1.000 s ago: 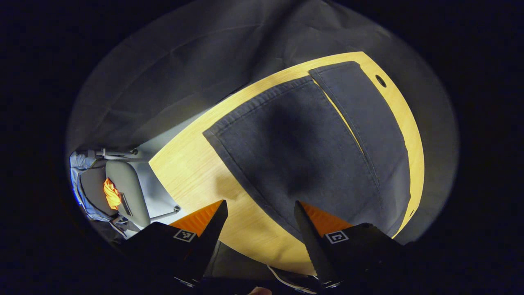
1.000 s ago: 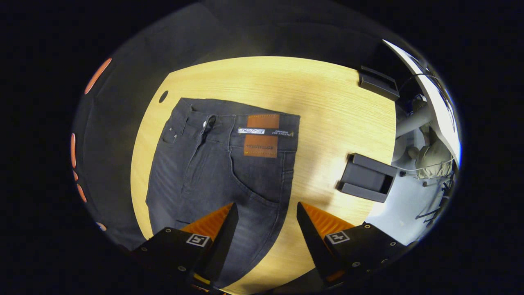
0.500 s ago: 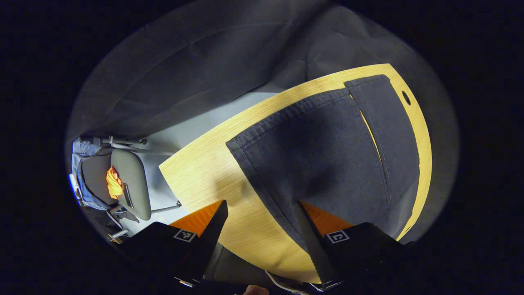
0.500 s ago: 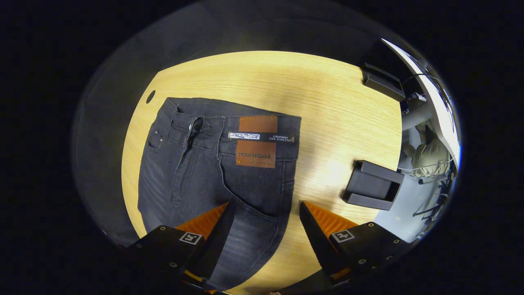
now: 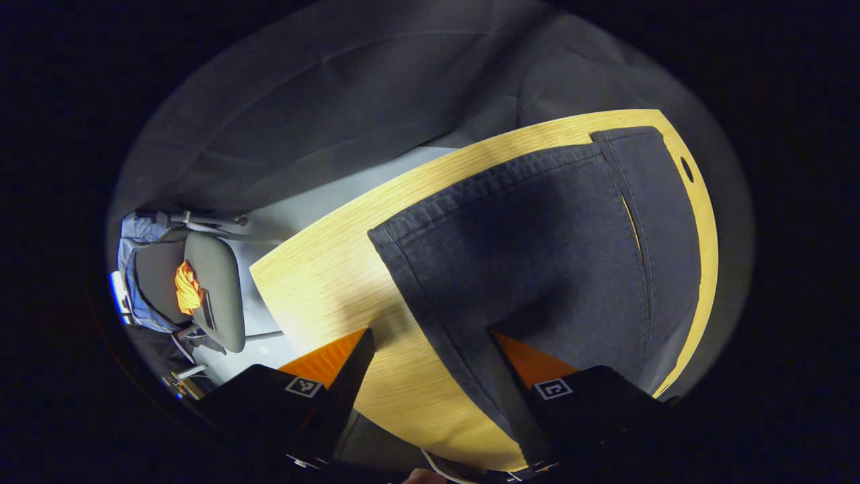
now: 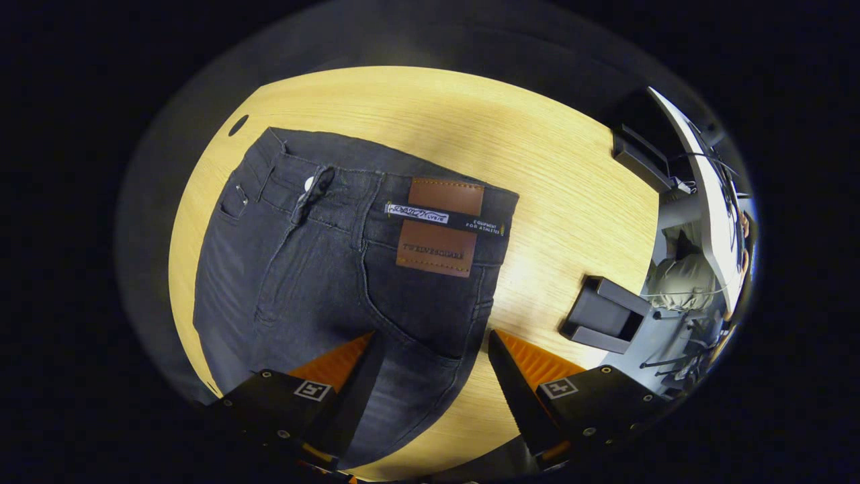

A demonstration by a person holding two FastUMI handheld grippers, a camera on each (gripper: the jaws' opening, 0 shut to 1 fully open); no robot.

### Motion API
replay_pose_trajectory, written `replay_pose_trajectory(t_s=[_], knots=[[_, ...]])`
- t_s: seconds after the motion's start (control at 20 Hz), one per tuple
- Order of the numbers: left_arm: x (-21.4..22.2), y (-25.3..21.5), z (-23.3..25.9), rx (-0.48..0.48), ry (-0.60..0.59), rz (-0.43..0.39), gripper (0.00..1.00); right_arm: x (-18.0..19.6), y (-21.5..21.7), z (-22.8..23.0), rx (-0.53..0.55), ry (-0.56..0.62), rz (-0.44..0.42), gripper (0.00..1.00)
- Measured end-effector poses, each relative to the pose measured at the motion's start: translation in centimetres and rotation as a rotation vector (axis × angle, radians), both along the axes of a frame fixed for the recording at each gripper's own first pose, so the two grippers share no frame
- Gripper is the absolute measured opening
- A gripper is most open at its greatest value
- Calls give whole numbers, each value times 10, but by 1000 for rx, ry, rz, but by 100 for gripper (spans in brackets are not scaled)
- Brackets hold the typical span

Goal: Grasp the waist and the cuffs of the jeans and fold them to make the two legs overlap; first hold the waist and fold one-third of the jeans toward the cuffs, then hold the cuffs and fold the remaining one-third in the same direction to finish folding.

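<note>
Jeans [image 6: 349, 269] lie flat on the wooden table [image 6: 571, 168], dark denim spread lengthwise; the waist [image 6: 376, 195] with its brown leather patch [image 6: 440, 225] faces the far edge in the right gripper view, close to the table's cable hole [image 6: 238, 125]; the cuffs [image 5: 484, 185] lie toward the opposite end, hem running parallel to that edge in the left gripper view.

Right gripper [image 6: 430, 376]: jaws wide, nothing between them, poised above the hip area near the front pocket, short of the waistband; left gripper [image 5: 423, 370]: jaws wide, empty, straddling the outer seam of the nearer leg, well back from the hem.

The two legs lie side by side with a thin slit of table between them; no fold made yet, by my reading.

Risks, as judged: a pinch at the present spots would take mid-leg and hip cloth rather than hem and waistband, so the fold would come out skewed; catching only the top layer of denim would leave the under layer behind and bunch it; the black holder [image 6: 605, 316] near the right-hand edge sits close to the waist and could snag a swinging gripper; dragging instead of lifting could slide the jeans toward the near edge.
</note>
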State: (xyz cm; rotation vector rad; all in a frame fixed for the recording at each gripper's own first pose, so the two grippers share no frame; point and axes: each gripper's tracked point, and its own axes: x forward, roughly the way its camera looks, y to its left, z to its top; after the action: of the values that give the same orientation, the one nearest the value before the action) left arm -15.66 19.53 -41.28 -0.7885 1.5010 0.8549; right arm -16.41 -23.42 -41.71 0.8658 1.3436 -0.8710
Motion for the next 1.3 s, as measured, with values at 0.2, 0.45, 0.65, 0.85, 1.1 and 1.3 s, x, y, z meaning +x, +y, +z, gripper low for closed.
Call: replay_pose_trajectory(t_s=[0.2, 0.45, 0.65, 0.85, 1.1, 1.3], knots=[[1, 2, -4, 27, -14, -9, 98, 2, 1, 0, -45, 18, 3, 97], [4, 2, -6, 47, -29, -6, 96, 2, 0, 0, -39, 13, 31, 97], [22, -5, -6, 39, -48, -100, 44, 13, 6, 4, 12, -72, 31, 65], [25, -5, -11, 16, -96, -158, 14, 21, 13, 1, 147, -233, -125, 11], [46, -11, -7, -83, -245, -83, 1, 23, 14, 8, 231, -362, -218, 5], [55, -10, 9, -132, -364, -41, 1, 26, 15, 22, 227, -372, -164, 5]])
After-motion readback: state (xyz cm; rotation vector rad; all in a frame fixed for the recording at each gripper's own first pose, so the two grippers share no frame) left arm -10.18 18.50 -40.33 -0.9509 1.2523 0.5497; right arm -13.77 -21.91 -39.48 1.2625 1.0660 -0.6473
